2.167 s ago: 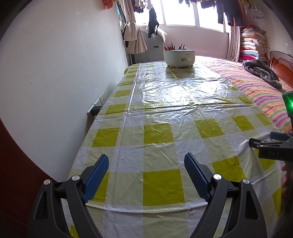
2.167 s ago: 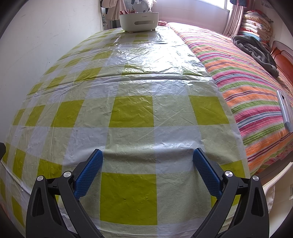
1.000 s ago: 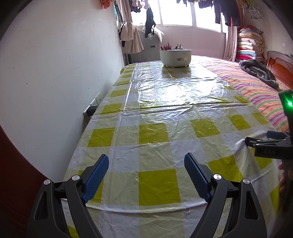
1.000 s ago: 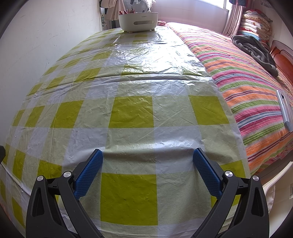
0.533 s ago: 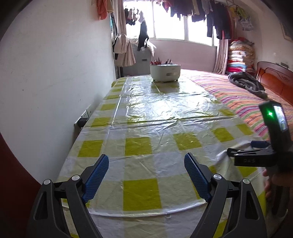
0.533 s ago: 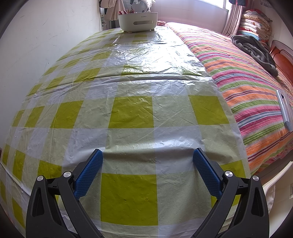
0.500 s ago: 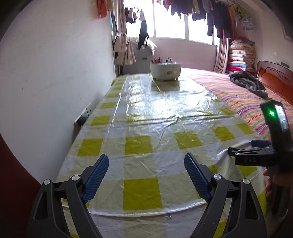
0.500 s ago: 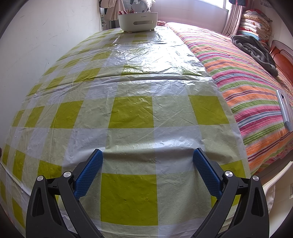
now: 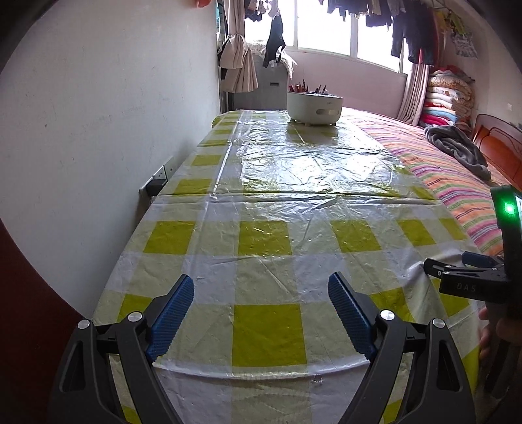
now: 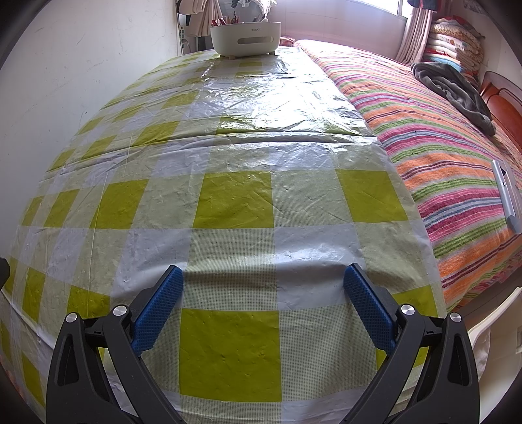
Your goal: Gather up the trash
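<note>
A lived-in home bedroom is showing here: a bed [image 10: 440,137] in a striped cover is lying beside a table [image 9: 293,202] under checked plastic, folded quilts [image 9: 448,98] are stacking in the corner, and laundry [image 9: 411,29] is hanging at the window [image 9: 326,26].

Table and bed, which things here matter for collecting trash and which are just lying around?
For the job:
- white bin at the table's far end, with red items sticking out
- left claw, open
- right claw, open

Lying about:
- grey blanket on the striped bed
- remote on the bed
- folded quilts
- hanging clothes

No loose trash shows on the checked cloth.
</note>
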`<state>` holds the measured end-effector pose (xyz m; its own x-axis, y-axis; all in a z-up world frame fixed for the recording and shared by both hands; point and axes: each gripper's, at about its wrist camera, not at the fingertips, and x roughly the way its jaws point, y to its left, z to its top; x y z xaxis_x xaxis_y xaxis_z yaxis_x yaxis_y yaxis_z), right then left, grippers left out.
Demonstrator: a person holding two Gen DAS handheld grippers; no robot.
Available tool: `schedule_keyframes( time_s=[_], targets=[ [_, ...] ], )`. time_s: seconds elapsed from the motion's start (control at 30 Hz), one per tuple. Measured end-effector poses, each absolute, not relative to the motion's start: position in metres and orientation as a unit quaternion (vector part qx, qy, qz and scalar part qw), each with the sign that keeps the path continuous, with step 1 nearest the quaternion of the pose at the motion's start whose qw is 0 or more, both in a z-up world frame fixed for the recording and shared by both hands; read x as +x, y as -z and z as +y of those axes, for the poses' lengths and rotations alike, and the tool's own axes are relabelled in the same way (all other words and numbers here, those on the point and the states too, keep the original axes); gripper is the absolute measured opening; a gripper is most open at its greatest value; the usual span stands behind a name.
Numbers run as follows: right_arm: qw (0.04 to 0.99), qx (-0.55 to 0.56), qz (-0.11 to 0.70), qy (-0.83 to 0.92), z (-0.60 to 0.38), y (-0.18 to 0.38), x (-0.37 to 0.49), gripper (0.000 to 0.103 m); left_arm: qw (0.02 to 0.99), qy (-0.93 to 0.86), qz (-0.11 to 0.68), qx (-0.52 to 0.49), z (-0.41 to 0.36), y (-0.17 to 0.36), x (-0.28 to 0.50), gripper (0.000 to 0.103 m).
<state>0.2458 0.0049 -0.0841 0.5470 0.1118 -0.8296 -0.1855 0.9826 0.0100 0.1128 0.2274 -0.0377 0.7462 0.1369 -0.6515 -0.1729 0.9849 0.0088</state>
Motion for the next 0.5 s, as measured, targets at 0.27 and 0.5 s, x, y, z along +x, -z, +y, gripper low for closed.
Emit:
schedule_keyframes(
  time_s=[0.27,0.5],
  targets=[
    [0.879,-0.039,0.468,-0.085,0.0047,0.0841,0.2458,0.098,0.933,-0.081,0.351,-0.03,0.2278,0.0382,0.1131,0.082],
    [0.879,-0.039,0.468,-0.085,0.0047,0.0841,0.2457,0.098,0.932,-0.081,0.352,-0.034,0.2285,0.0389,0.113,0.082]
  ],
)
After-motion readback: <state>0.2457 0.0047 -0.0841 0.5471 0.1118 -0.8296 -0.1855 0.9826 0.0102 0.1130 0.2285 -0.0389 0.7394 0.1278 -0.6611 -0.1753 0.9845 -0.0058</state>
